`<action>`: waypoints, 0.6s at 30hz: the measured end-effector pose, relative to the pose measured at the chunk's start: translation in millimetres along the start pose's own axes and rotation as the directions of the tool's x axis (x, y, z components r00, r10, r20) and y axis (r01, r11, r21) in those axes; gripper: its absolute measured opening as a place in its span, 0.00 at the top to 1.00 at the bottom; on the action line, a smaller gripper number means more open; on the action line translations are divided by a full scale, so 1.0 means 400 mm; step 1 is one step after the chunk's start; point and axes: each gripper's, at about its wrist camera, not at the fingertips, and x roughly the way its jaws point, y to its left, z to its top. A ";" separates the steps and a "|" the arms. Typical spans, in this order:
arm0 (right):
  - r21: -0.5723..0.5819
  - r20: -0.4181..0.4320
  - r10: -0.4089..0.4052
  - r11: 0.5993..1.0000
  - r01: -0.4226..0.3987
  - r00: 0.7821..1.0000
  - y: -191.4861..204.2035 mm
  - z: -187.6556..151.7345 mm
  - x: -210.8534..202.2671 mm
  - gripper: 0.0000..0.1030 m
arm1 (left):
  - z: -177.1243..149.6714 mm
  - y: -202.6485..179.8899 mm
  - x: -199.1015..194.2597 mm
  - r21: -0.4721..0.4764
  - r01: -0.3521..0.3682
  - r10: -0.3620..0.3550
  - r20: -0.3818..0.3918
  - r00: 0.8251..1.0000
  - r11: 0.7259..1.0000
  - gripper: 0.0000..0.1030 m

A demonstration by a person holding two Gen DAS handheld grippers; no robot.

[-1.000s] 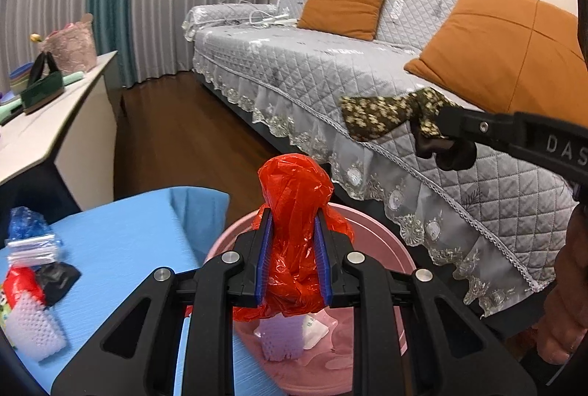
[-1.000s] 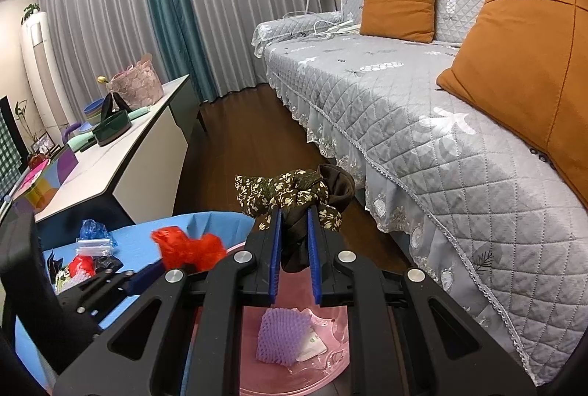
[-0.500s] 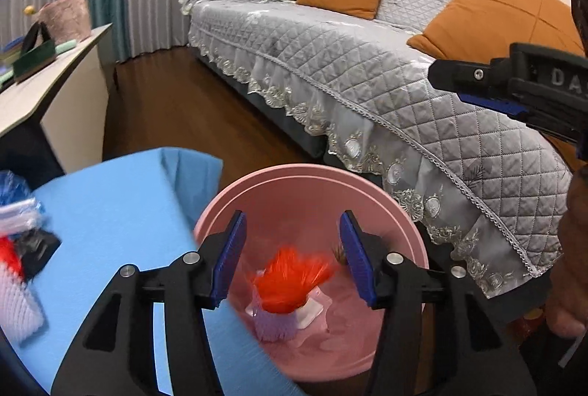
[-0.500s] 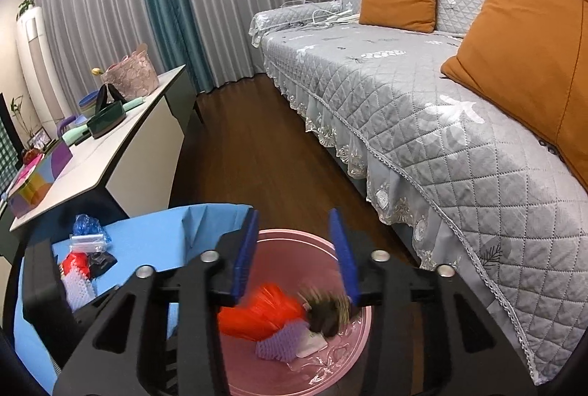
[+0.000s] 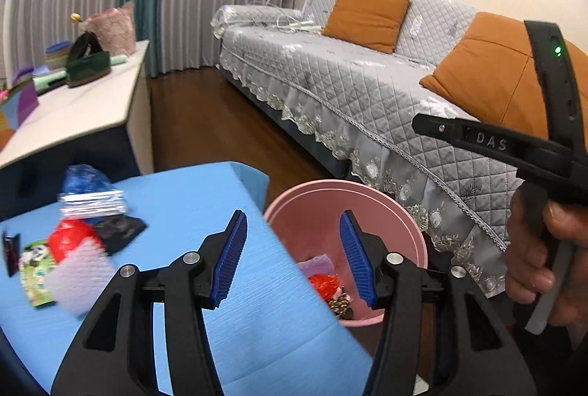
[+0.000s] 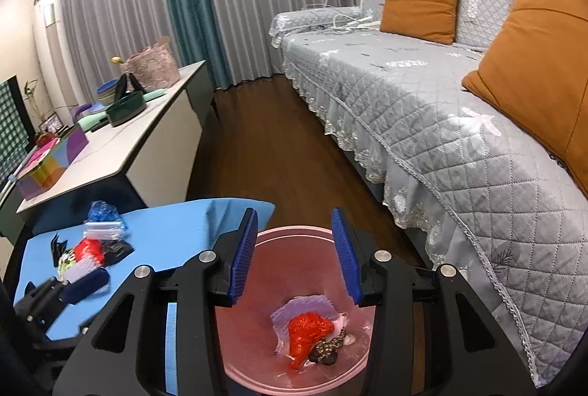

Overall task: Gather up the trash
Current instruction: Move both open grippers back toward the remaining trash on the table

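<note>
A pink bin [image 6: 294,230] stands on the floor beside the blue table [image 6: 165,223]. At its bottom lie a red plastic bag [image 6: 308,326], a dark patterned scrap [image 6: 329,346] and a purple foam net [image 6: 305,308]. My right gripper [image 6: 294,212] hangs open over the bin with nothing between its pads. My left gripper [image 5: 293,214] is open and empty above the table's edge, with the bin [image 5: 345,184] to its right. On the table a trash pile remains: a red bag [image 5: 70,234], a white foam net [image 5: 79,271], a silver packet [image 5: 92,205] and a black wrapper [image 5: 117,230].
A grey quilted sofa [image 6: 422,94] with orange cushions [image 6: 419,4] runs along the right. A white sideboard [image 6: 121,139] with a basket and boxes stands at the left. Wooden floor [image 6: 264,139] lies between them. A hand [image 5: 533,267] holds the right gripper's handle at the right edge.
Both grippers opened and let go: the red bag and the patterned scrap fell into the pink bin. The left gripper then swung left over the table's edge.
</note>
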 end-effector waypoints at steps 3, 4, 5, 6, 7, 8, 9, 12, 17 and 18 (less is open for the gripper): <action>-0.015 0.015 0.010 1.000 -0.010 1.000 0.022 -0.008 -0.023 0.58 | -0.004 0.020 -0.041 -0.006 -0.016 0.016 0.013 1.000 1.000 0.49; -0.018 0.018 0.017 1.000 -0.017 1.000 0.030 -0.012 -0.031 0.58 | -0.008 0.030 -0.059 -0.009 -0.025 0.025 0.017 1.000 1.000 0.49; -0.020 0.020 0.024 1.000 -0.023 1.000 0.037 -0.014 -0.037 0.58 | -0.012 0.039 -0.075 -0.011 -0.033 0.033 0.022 0.999 0.999 0.49; -0.023 0.023 0.037 0.999 -0.036 0.999 0.048 -0.018 -0.046 0.59 | -0.014 0.048 -0.087 -0.013 -0.038 0.039 0.025 0.999 0.999 0.49; -0.028 0.025 0.048 0.999 -0.047 0.999 0.058 -0.022 -0.052 0.60 | -0.018 0.056 -0.101 -0.014 -0.046 0.047 0.029 0.998 0.999 0.50; -0.033 0.027 0.054 0.998 -0.053 0.998 0.065 -0.024 -0.056 0.63 | -0.021 0.065 -0.114 -0.017 -0.055 0.055 0.034 0.998 0.998 0.50; -0.044 0.029 0.063 0.997 -0.062 0.998 0.078 -0.028 -0.062 0.67 | -0.028 0.080 -0.135 -0.025 -0.066 0.067 0.041 0.997 0.997 0.50; -0.072 0.035 0.091 0.993 -0.088 0.995 0.118 -0.040 -0.075 0.78 | -0.040 0.119 -0.179 -0.052 -0.098 0.101 0.055 0.993 0.994 0.51; -0.093 0.059 0.158 0.984 -0.153 0.986 0.190 -0.048 -0.100 0.80 | -0.071 0.205 -0.249 -0.110 -0.182 0.190 0.072 0.979 0.977 0.51; -0.091 0.064 0.182 0.980 -0.175 0.981 0.209 -0.049 -0.103 0.80 | -0.084 0.229 -0.263 -0.129 -0.202 0.213 0.072 0.974 0.971 0.52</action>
